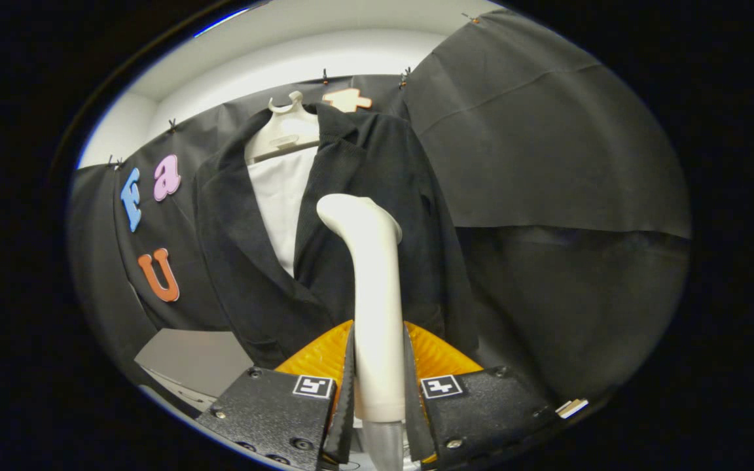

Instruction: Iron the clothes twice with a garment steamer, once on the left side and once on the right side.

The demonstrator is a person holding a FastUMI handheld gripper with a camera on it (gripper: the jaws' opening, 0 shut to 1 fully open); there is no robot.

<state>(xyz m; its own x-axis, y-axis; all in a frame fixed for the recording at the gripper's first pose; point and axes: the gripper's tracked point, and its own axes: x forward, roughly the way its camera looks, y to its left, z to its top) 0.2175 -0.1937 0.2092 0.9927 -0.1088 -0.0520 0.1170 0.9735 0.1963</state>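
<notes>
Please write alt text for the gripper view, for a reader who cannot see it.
The gripper has its jaws shut on a white plastic garment steamer, held upright before a black jacket on a white hanger. A white shirt shows inside the jacket.

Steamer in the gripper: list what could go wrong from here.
1. The gripper clamps only the low handle of the tall garment steamer, so it may tilt or slip during a stroke.
2. The black jacket hangs loose on a hanger; pressing could swing it or bunch the lapel.
</notes>
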